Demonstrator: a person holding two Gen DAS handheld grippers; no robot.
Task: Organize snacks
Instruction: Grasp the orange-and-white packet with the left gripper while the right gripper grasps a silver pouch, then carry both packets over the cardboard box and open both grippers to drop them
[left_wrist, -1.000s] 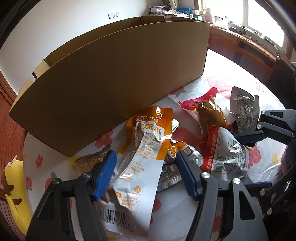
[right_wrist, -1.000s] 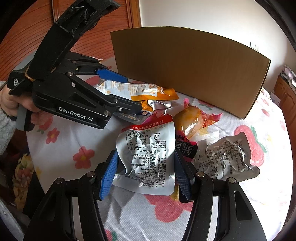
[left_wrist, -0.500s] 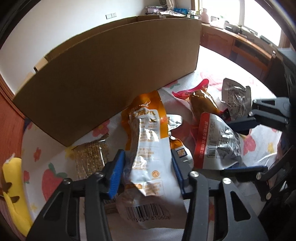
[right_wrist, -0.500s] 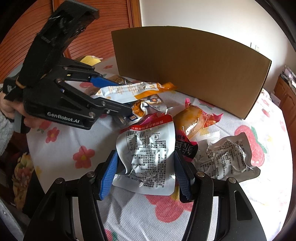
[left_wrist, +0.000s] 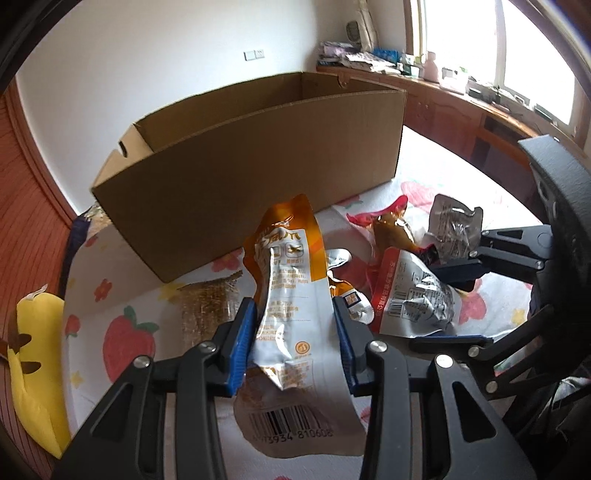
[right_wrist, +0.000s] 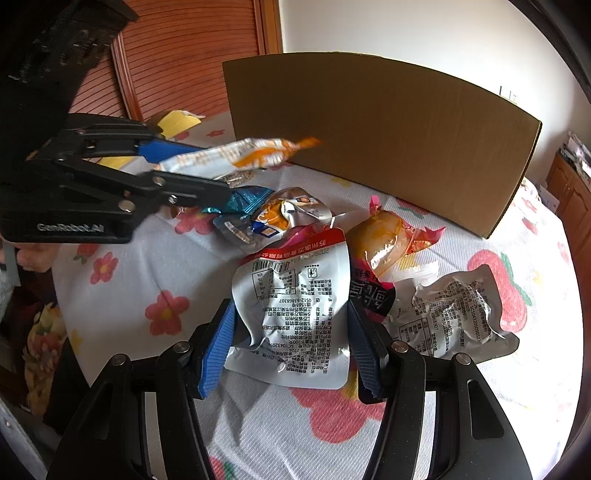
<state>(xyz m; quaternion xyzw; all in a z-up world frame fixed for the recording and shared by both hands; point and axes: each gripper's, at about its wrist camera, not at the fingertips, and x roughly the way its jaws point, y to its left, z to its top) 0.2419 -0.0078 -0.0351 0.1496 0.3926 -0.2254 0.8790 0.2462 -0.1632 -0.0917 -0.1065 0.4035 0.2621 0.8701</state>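
My left gripper (left_wrist: 291, 310) is closing its jaws on an orange-and-white snack pouch (left_wrist: 284, 266), and both blue pads press its sides. In the right wrist view the left gripper (right_wrist: 210, 170) holds that pouch (right_wrist: 243, 155) in the air above the table, in front of the open cardboard box (right_wrist: 369, 129). My right gripper (right_wrist: 290, 310) is shut on a silver pouch with a red top (right_wrist: 291, 288) that rests on the floral cloth. The left wrist view shows the right gripper (left_wrist: 432, 302) either side of this pouch (left_wrist: 410, 291). The box (left_wrist: 258, 158) stands just behind.
On the cloth lie an amber pouch with red ends (right_wrist: 384, 240), a crumpled silver pouch (right_wrist: 454, 314), a blue-and-orange packet (right_wrist: 266, 210) and a clear pack of brown bars (left_wrist: 210, 302). A yellow toy (left_wrist: 33, 350) sits at the table's left edge. A hand (right_wrist: 33, 254) grips the left tool.
The left gripper closed on the orange-and-white pouch and lifted it off the table, uncovering the pack of brown bars. The right gripper and its silver pouch stayed put.
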